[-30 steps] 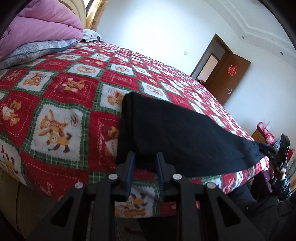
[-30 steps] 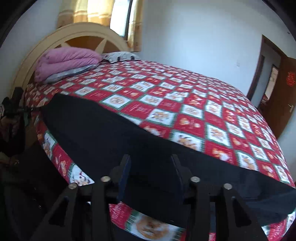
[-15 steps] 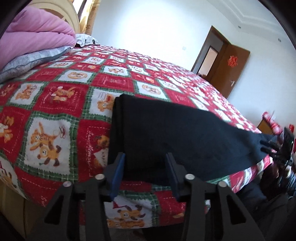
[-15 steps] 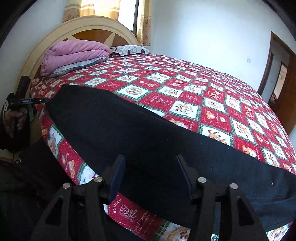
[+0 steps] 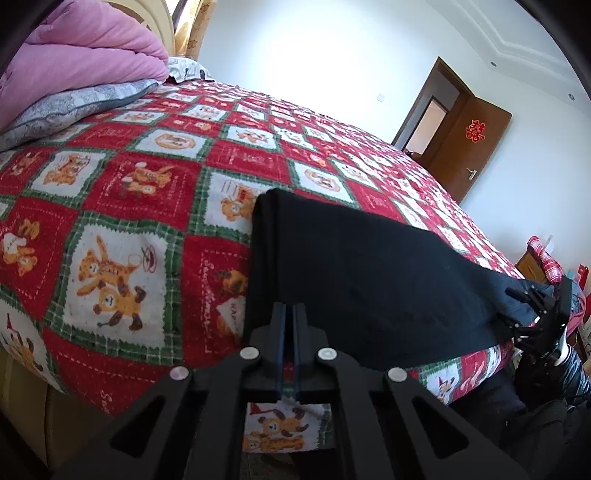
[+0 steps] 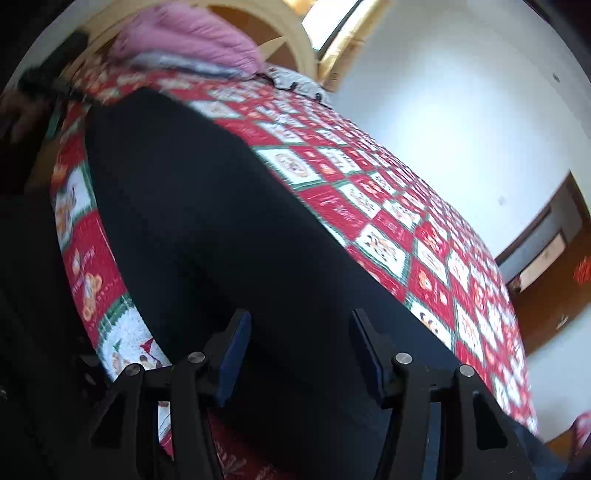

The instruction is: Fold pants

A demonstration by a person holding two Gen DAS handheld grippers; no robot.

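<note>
Black pants lie stretched along the near edge of a bed with a red, green and white bear-print cover. My left gripper is shut at the near edge of the pants' left end; whether cloth is between the fingers I cannot tell. In the right wrist view the pants fill the middle. My right gripper is open, its fingers straddling the near edge of the cloth. The right gripper also shows far right in the left wrist view, at the pants' other end.
A folded pink quilt on a grey pillow lies at the bed head, by a curved wooden headboard. A brown door stands open across the room. Red items sit at the far right.
My left gripper was shut, opened half a second ago, and has shut again at the pants' edge. My right gripper opened wider, tilted and moved in over the cloth.
</note>
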